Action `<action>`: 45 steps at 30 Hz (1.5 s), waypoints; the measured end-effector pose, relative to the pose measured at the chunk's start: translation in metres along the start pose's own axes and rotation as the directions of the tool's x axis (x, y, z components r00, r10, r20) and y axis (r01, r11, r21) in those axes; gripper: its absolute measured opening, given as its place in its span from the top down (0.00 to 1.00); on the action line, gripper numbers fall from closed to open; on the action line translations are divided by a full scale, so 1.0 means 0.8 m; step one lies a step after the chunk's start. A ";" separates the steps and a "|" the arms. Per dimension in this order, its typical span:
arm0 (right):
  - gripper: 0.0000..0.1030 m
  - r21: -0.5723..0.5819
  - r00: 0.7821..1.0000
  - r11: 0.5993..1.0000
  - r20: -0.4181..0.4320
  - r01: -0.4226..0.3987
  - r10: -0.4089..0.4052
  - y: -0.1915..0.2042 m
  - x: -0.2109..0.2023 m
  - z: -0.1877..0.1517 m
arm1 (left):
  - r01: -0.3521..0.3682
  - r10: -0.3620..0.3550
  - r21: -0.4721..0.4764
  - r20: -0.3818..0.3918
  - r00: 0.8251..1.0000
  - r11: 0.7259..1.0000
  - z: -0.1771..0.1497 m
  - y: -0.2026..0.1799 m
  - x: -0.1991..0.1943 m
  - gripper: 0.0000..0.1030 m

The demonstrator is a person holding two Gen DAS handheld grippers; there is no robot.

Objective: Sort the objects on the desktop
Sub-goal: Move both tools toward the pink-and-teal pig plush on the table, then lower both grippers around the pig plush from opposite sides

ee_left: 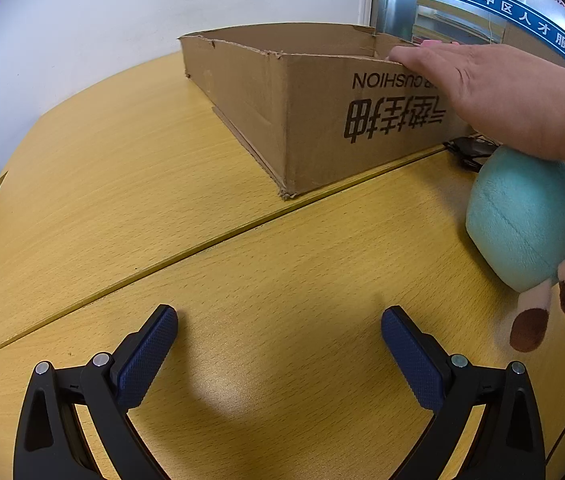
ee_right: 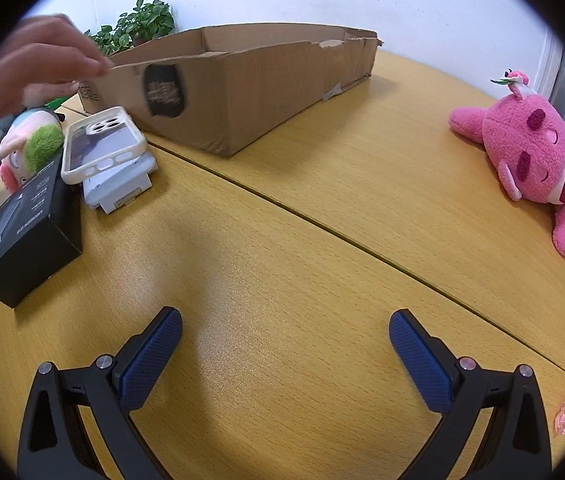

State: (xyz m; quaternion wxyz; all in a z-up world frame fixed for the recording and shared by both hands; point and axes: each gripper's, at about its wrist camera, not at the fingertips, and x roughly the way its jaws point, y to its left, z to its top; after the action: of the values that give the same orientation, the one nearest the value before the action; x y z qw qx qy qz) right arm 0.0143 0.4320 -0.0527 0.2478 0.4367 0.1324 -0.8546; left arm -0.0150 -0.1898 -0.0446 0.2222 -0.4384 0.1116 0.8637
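Okay, both claws spread wide, nothing gripped, nothing sorted yet.
Left wrist: your left gripper (ee_left: 279, 354) is over bare tabletop; a bare hand (ee_left: 494, 84) touches the cardboard box (ee_left: 282, 112) rim. Right wrist: right gripper (ee_right: 285, 356) idle; pink plush (ee_right: 538, 164) near the right edge — approach low, pinch its body.

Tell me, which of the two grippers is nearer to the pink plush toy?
Right. The pink plush toy lies just ahead and to the side of the right gripper. The left gripper's view does not show it at all.

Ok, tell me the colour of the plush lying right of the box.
Pink plush, clearest in the right wrist view.
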 end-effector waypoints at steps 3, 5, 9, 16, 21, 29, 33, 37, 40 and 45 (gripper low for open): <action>0.00 0.000 1.000 1.000 0.000 0.000 0.000 0.001 0.000 0.000 | 0.000 0.000 0.000 0.000 1.000 1.000 0.000 0.000 0.000 0.00; 0.00 0.000 1.000 1.000 0.000 0.000 0.000 0.001 0.000 0.000 | 0.000 0.000 0.000 0.000 1.000 1.000 0.000 0.000 0.000 0.00; 0.00 0.000 1.000 1.000 0.000 0.000 0.000 0.001 0.000 -0.001 | 0.000 0.000 0.001 0.000 1.000 1.000 -0.001 0.000 -0.001 0.00; 0.00 0.000 1.000 1.000 0.000 0.000 0.000 0.001 -0.001 -0.002 | 0.000 0.000 0.001 0.000 1.000 1.000 0.000 0.000 -0.001 0.00; 0.00 0.005 1.000 1.000 0.000 0.003 -0.003 0.002 0.000 -0.002 | 0.000 0.000 0.001 0.000 1.000 1.000 0.000 0.000 -0.001 0.00; 0.00 0.076 0.998 0.996 -0.002 0.055 -0.055 0.008 0.001 0.006 | 0.001 -0.001 0.002 0.000 1.000 1.000 -0.001 0.000 -0.002 0.00; 0.00 0.161 0.993 0.980 -0.010 0.120 -0.119 0.015 0.001 0.004 | 0.001 -0.001 0.002 0.000 1.000 1.000 -0.001 0.000 -0.002 0.00; 0.00 0.270 0.979 0.941 -0.063 0.203 -0.194 0.029 -0.003 0.003 | 0.000 0.000 0.002 0.000 1.000 1.000 0.000 0.001 -0.002 0.00; 0.00 0.239 0.978 0.948 -0.038 0.209 -0.206 0.074 -0.019 -0.004 | 0.000 0.000 0.002 0.000 1.000 1.000 -0.005 -0.003 0.000 0.00; 0.00 0.093 0.967 0.968 0.085 0.234 -0.242 0.186 -0.078 0.007 | -0.019 0.019 -0.022 0.001 1.000 1.000 0.000 -0.004 0.003 0.00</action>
State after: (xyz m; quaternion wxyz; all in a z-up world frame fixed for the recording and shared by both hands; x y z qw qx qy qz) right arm 0.1214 0.3233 0.0000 0.1313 0.3861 0.1366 -0.9028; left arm -0.0145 -0.1862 -0.0468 0.2093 -0.4394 0.1059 0.8671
